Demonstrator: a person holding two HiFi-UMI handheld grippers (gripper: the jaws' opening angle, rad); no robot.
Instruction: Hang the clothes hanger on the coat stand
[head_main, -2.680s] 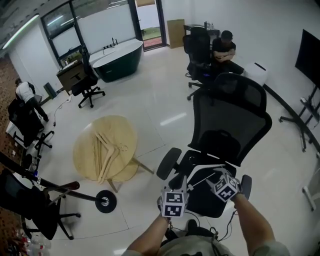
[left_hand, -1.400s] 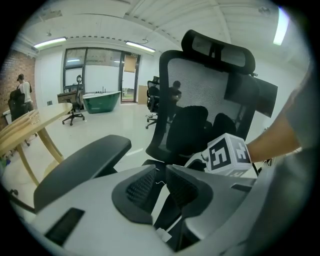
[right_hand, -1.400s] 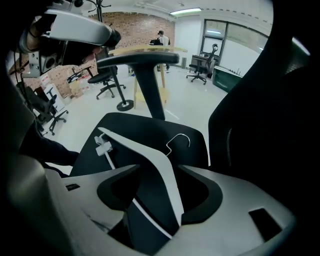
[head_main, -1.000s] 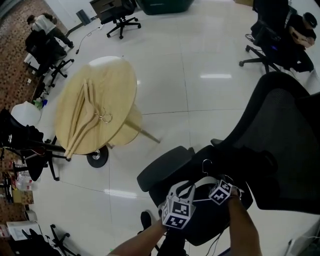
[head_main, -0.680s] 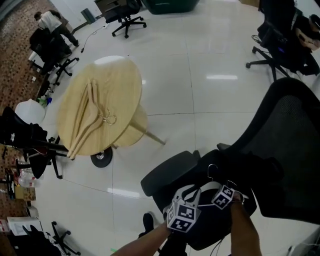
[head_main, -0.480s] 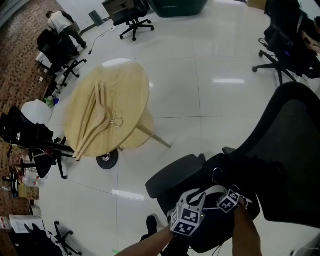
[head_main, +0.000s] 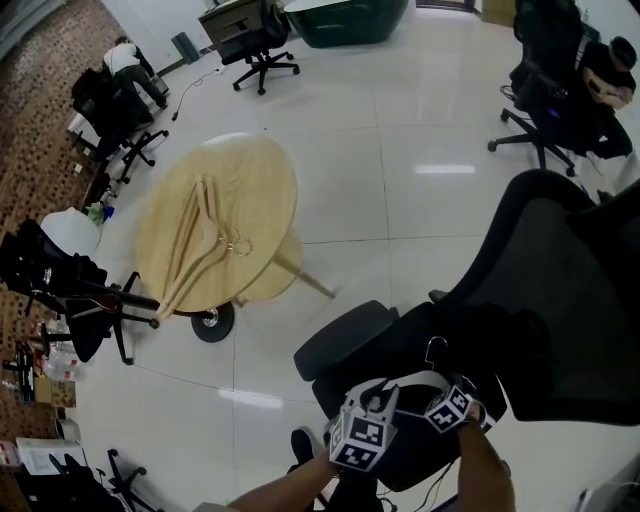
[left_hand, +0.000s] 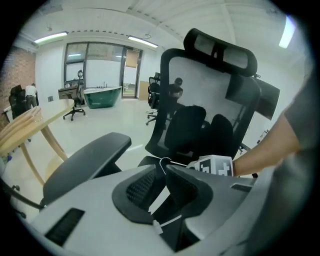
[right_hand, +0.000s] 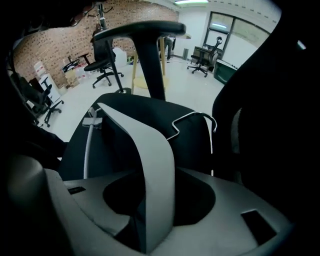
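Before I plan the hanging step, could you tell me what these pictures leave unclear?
- Coat stand: head view, only base and pole show; its top is lost among dark clutter at the left.
- Wooden hangers on the round table: head view, overlapping and too small to count.

Round table (head_main: 215, 200) left of centre, a bunch of hangers (head_main: 195, 245) lying on it, coat stand (head_main: 212, 322) with its base on the floor just beside the table's near edge, office chair (head_main: 520, 300) to the table's right, single hanger (head_main: 415, 376) above that chair's seat, more chairs (head_main: 262, 45) beyond the table.
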